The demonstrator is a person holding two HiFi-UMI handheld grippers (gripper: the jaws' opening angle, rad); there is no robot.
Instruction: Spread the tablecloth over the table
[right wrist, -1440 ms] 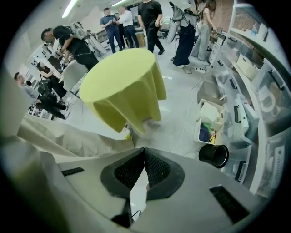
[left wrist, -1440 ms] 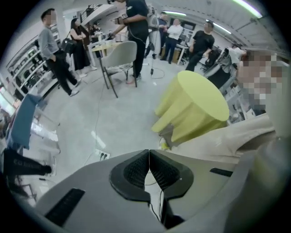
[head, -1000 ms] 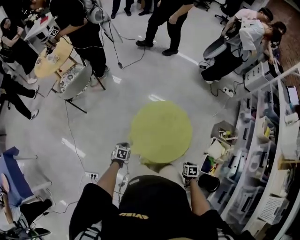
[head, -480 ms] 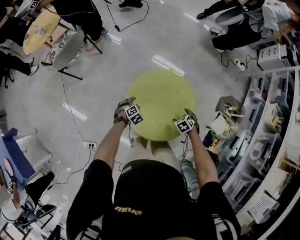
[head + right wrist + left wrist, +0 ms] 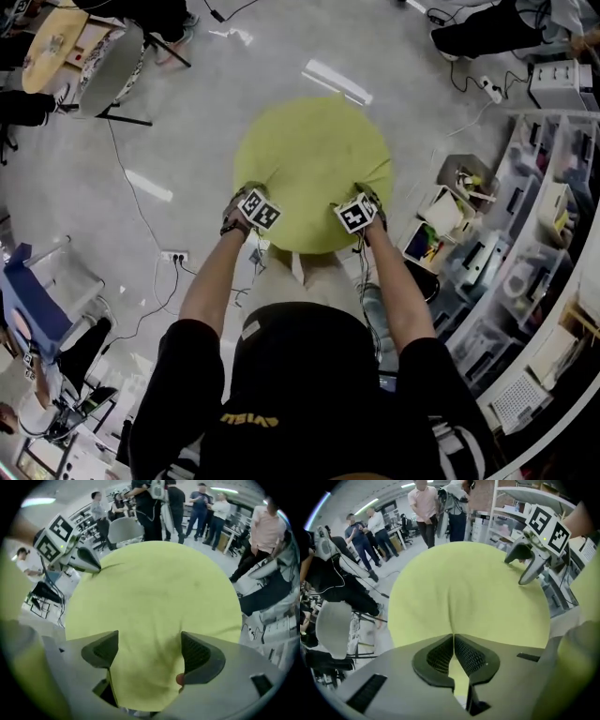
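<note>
Left claw [image 5: 453,637]: the jaws have just been closing and meet at the tips, pinching a raised crease of the yellow tablecloth [image 5: 468,588]. Right claw [image 5: 149,641]: the jaws have just been opening and stand wide apart. Wrinkled cloth lies between them, with neither pad pressing on it.

Jaw states can be read only in the two gripper views; the head view shows just the marker cubes and forearms. The head view alone gives the layout. The cloth drapes a round counter (its top hidden beneath), and both claws sit at the cloth's near edge, one left and one right, apart from each other.

Each gripper view shows the opposite claw across the cloth and people [image 5: 206,503] standing beyond the far edge. Shelves [image 5: 553,187] line the right side of the head view.
</note>
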